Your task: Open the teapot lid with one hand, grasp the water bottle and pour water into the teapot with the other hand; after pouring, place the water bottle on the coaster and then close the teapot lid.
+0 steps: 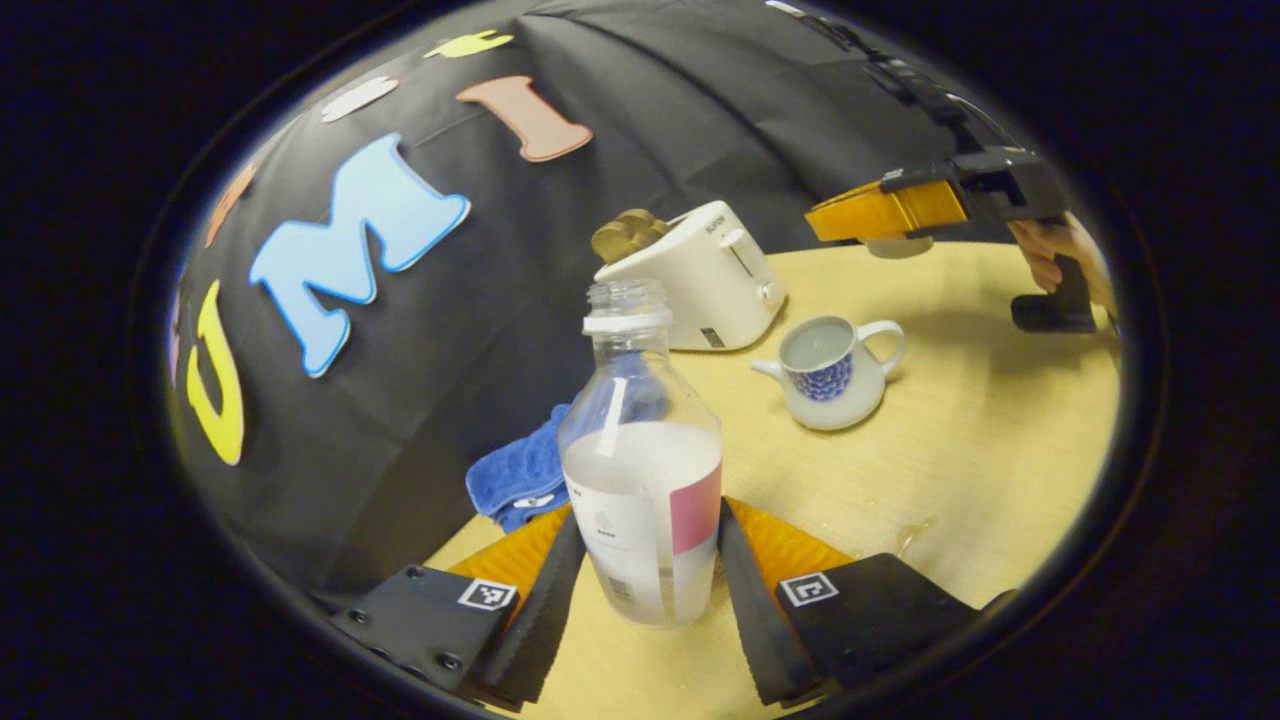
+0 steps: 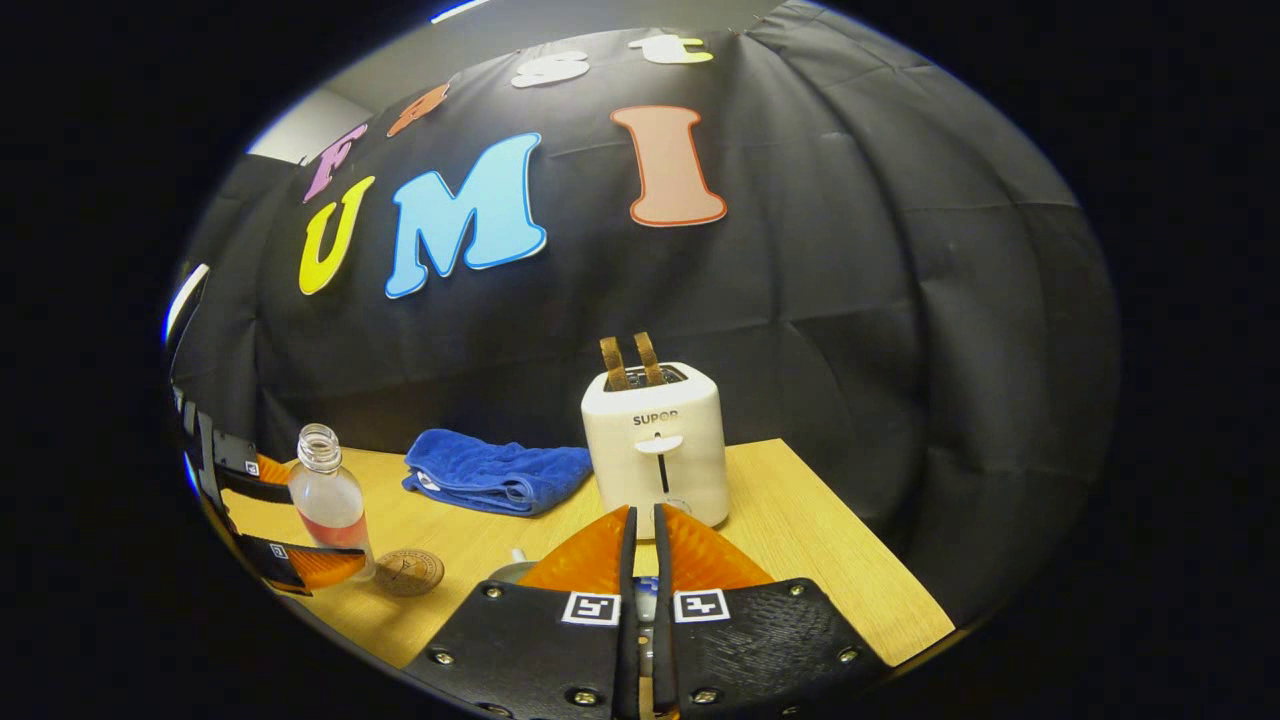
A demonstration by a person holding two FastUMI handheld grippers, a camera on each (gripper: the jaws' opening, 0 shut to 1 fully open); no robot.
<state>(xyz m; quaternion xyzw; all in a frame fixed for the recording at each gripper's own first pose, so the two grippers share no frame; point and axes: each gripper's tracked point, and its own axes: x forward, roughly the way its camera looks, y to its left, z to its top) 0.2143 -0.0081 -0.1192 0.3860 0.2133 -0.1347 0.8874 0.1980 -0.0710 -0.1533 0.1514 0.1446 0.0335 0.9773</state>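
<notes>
Left gripper view: the left gripper (image 1: 645, 570) clamps the clear, half-full plastic water bottle (image 1: 643, 470) low, likely slippery and squashy; the right gripper (image 2: 640, 560), jaws closed, holds something small, probably the lid.

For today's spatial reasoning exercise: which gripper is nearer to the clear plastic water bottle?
Left. The left gripper has the clear plastic water bottle between its fingers; the right gripper hangs far off, above the white teapot.
</notes>
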